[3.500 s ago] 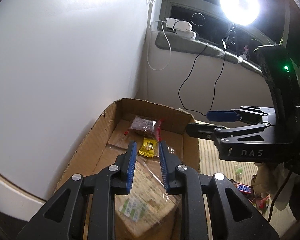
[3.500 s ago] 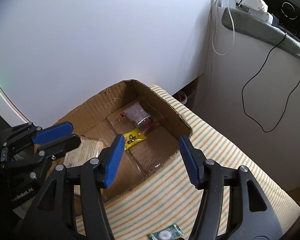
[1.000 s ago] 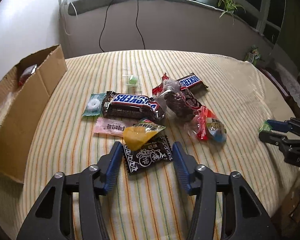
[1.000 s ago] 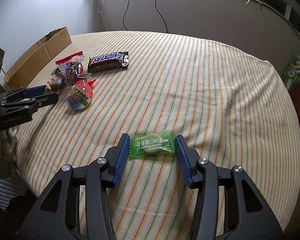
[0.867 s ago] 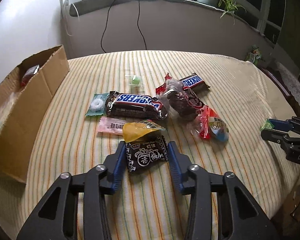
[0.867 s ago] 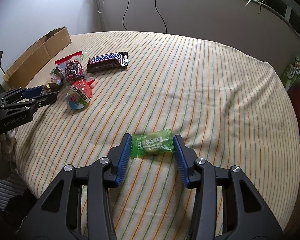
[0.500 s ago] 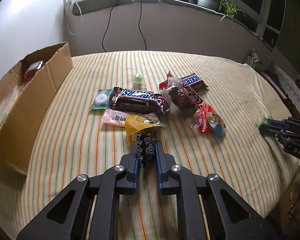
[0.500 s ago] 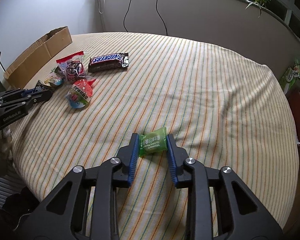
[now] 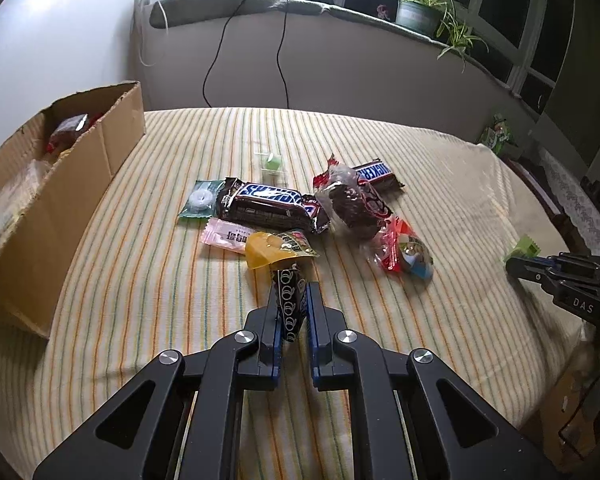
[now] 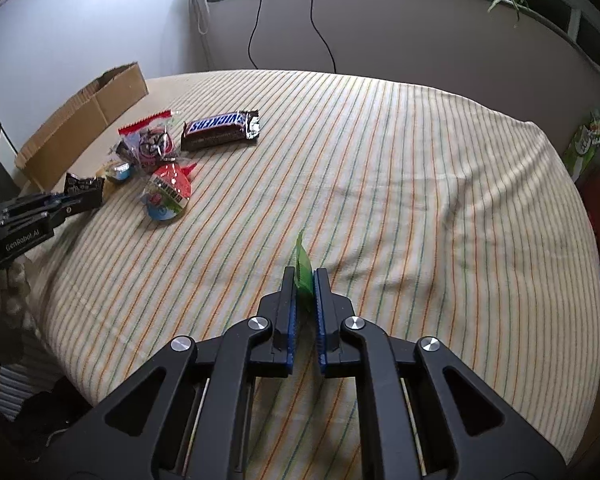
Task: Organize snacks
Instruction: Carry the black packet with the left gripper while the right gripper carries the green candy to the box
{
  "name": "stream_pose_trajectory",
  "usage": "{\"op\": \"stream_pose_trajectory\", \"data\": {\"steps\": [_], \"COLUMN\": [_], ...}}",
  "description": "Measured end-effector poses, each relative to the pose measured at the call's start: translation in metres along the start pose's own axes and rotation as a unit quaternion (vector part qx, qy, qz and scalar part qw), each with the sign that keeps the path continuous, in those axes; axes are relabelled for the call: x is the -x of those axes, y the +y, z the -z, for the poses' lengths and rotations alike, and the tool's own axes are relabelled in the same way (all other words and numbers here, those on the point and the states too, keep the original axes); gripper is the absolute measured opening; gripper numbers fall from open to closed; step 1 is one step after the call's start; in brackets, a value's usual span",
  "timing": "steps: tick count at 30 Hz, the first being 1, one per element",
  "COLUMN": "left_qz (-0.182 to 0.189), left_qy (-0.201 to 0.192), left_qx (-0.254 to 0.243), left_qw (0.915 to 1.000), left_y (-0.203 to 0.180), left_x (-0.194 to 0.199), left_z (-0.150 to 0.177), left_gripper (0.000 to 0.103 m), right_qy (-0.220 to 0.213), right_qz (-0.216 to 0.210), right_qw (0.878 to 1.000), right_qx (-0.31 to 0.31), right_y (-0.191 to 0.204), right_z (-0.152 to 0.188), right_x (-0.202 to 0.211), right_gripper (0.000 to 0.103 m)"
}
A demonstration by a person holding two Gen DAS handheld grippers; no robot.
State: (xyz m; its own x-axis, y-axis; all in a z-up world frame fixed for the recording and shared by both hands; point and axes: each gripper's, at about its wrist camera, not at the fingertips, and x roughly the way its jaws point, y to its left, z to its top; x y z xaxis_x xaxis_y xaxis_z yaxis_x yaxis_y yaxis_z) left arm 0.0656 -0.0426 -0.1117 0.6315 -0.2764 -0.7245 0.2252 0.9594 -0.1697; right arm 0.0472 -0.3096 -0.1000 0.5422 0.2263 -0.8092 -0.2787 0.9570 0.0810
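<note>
We have the left gripper (image 9: pixel 291 304) pinched narrow on a black candy packet (image 9: pixel 287 300) with white ring patterns, held on edge between the blue pads, just at the near side of the snack pile on the striped tablecloth (image 9: pixel 140 264). Our right gripper (image 10: pixel 303 280) is clamped on a green candy wrapper (image 10: pixel 303 268), its pads almost together, the wrapper standing up thin between them near the middle of the cloth, well apart from the pile.

The pile lies toward the left half of the cloth: a yellow packet (image 9: pixel 272 248) just beyond the black one, a pink wrapper (image 9: pixel 224 238), a Snickers bar (image 9: pixel 268 208), a green-and-white mint (image 9: pixel 200 202), a clear bag of dark candy (image 9: pixel 350 204), a second Snickers (image 9: pixel 378 174) and a red-and-blue egg-shaped packet (image 9: pixel 404 252). A small green sweet (image 9: pixel 272 162) sits alone beyond them. The cardboard box (image 9: pixel 60 196) stands at the cloth's left edge with snacks inside.
</note>
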Motion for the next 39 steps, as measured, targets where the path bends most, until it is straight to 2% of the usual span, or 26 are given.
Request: {"op": "stream_pose_trajectory", "data": {"steps": [9,18,29,39], "left_qz": [0.009,0.002,-0.03,-0.077], "left_qy": [-0.019,-0.047,-0.074,-0.1], "left_qx": [0.011,0.026,0.056,0.085], "left_qw": [0.9997,0.9986,0.9952,0.9883], "left_y": [0.005,0.022,0.065,0.114], "left_x": [0.017,0.038,0.063,0.085], "left_z": [-0.005,-0.012,-0.019,-0.025], "left_gripper": [0.009,0.009,0.009,0.009], "right_qy": [-0.015,-0.042,-0.061,-0.062], "right_qz": [-0.027,-0.059,-0.091,-0.144], "right_qw": [0.999,0.997,0.992,0.98], "right_qx": [-0.012,0.006,0.071,0.124], "right_y": [0.001,0.024,0.078,0.146], "right_z": [-0.008,-0.031,-0.076,-0.125], "right_x": [0.011,0.028,0.024,0.002], "right_gripper": [0.007,0.007,0.007,0.008]}}
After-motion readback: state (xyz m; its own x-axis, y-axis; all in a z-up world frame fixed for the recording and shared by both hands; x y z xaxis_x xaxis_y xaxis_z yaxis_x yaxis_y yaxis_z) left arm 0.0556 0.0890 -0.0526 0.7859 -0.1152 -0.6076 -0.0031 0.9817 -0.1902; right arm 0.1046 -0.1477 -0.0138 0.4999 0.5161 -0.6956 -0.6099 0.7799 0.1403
